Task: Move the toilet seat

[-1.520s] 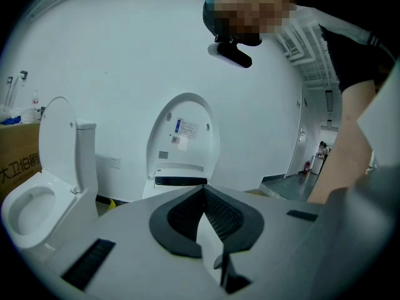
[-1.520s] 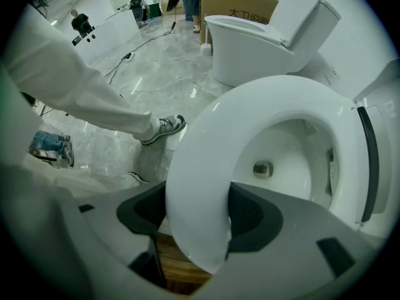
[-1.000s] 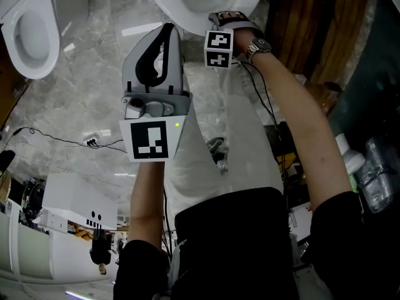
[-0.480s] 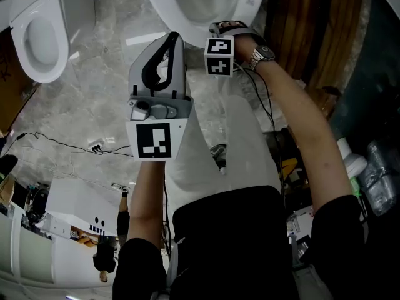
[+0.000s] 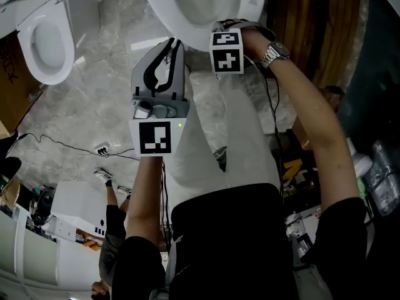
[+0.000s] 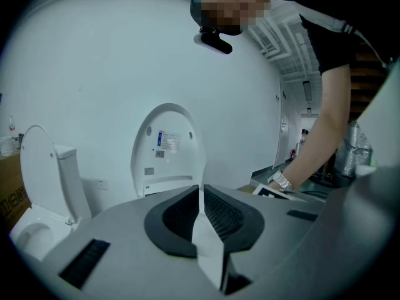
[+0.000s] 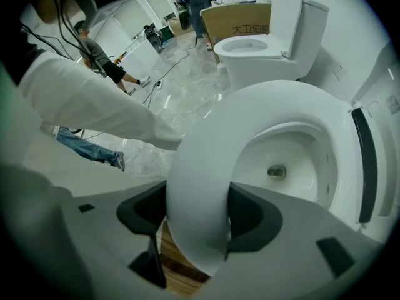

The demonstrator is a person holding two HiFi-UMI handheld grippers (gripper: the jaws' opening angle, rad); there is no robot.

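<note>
The white toilet seat [image 7: 200,167] is a ring lifted off the bowl [image 7: 281,161]. My right gripper [image 7: 197,214] is shut on its front rim, one black pad on each side. In the head view the seat [image 5: 164,11] lies at the top, and the right gripper [image 5: 228,29] meets its near edge, fingertips hidden behind the marker cube. My left gripper [image 5: 172,42] hangs in the air just left of it, touching nothing. Its jaws [image 6: 201,195] are shut and empty, pointing toward the raised lid [image 6: 167,145].
A second toilet [image 5: 47,39] stands at upper left beside a cardboard box [image 5: 11,67]. A black cable [image 5: 62,145] runs over the marble floor. Wooden panelling [image 5: 312,24] and bottles [image 5: 381,174] are on the right. Another person [image 7: 100,61] bends down in the background.
My right gripper has risen with the seat's front rim in it, so its marker cube sits higher and further right. The left gripper shifted only slightly.
</note>
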